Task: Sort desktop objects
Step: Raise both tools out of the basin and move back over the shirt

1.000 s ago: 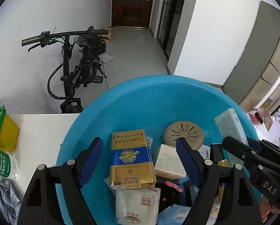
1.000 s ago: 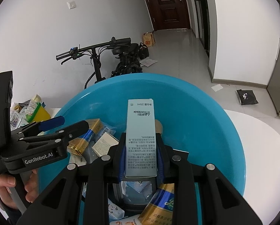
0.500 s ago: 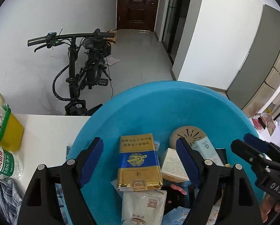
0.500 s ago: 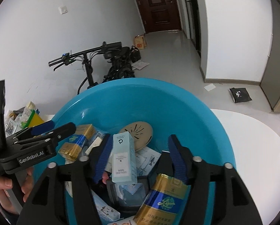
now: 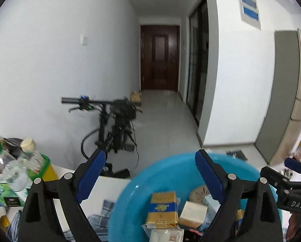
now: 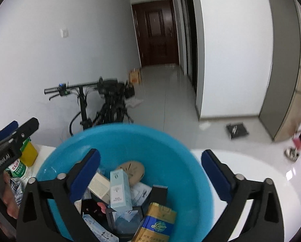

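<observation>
A blue plastic basin (image 6: 170, 153) (image 5: 170, 165) on a white table holds several boxes. A tall pale-blue box (image 6: 119, 189) lies in it beside a round tan vent disc (image 6: 133, 170), a cream box (image 5: 192, 213) and a gold-and-blue box (image 5: 162, 207) (image 6: 157, 221). My right gripper (image 6: 150, 173) is open and empty, raised above the basin. My left gripper (image 5: 149, 173) is open and empty, above the basin's left rim.
Bottles, a yellow tub with a green lid (image 5: 43, 165) and packets crowd the table's left end. A plaid cloth (image 5: 15, 221) lies at the lower left. A bicycle (image 5: 112, 125) stands on the floor beyond the table. The white table (image 6: 251, 173) extends to the right.
My right gripper opened and let the pale-blue box drop into the basin. Both grippers then rose and tilted up, away from the basin.
</observation>
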Demonstrator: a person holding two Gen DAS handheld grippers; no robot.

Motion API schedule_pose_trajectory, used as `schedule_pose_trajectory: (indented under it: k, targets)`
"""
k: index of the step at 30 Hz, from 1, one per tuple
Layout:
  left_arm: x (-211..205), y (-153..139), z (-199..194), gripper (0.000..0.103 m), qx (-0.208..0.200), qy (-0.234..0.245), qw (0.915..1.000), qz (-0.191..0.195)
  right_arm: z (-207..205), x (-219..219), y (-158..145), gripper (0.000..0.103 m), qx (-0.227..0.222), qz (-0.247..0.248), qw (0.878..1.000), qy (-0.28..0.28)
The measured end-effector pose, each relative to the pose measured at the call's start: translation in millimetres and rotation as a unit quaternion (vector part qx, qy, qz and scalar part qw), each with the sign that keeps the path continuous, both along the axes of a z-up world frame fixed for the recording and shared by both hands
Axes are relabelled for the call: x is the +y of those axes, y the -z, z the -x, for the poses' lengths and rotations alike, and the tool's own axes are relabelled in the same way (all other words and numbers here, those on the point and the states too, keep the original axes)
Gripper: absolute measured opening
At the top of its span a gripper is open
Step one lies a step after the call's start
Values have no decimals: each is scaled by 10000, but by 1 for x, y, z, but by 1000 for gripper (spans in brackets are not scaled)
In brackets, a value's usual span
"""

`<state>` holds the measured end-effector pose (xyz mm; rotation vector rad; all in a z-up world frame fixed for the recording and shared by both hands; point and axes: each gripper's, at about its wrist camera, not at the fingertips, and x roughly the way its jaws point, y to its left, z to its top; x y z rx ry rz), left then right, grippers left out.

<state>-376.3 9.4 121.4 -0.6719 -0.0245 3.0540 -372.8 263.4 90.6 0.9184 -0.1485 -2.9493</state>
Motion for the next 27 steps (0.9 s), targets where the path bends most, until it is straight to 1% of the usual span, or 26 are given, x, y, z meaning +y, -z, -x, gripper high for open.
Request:
schedule_pose_trajectory:
  k: [1, 2, 5, 8, 11, 15, 18, 20, 23, 27]
  targets:
    - [-2, -4, -4, 95, 67, 20, 10000, -44, -5, -1, -5, 103, 122, -49, 9999, 22]
    - [-5, -10, -10, 103, 178, 64, 9997, -119, -10, -1, -12, 103, 241, -92, 9997, 36]
    - [-9, -21, -24, 103, 375, 128, 9991, -157, -19, -1, -24, 103, 434, -93, 9990, 35]
    - [-7, -27, -31, 103, 416, 133, 9990, -68, -27, 7, -32, 103, 550, 33, 9985, 42]
    - [-4, -32, -35, 103, 459, 137, 9988, -57, -33, 14, -39, 103, 631, 194, 9978, 71]
    - [-4, -42, -54, 103, 654, 132, 9976, -201, -46, 18, -48, 103, 786, 334, 9963, 44]
    - [-6, -45, -71, 103, 668, 188, 9973, -258, -60, 20, -47, 103, 790, 345, 9962, 102]
    - [-8, -47, -81, 103, 574, 301, 9976, -222, -70, 20, -42, 103, 707, 345, 9969, 81]
    - [-8, -49, -98, 103, 488, 295, 9982, -196, -85, 22, -38, 103, 584, 429, 9973, 90]
    - [-10, -57, -132, 103, 510, 378, 9976, -261, -112, 22, -49, 103, 617, 613, 9962, 8]
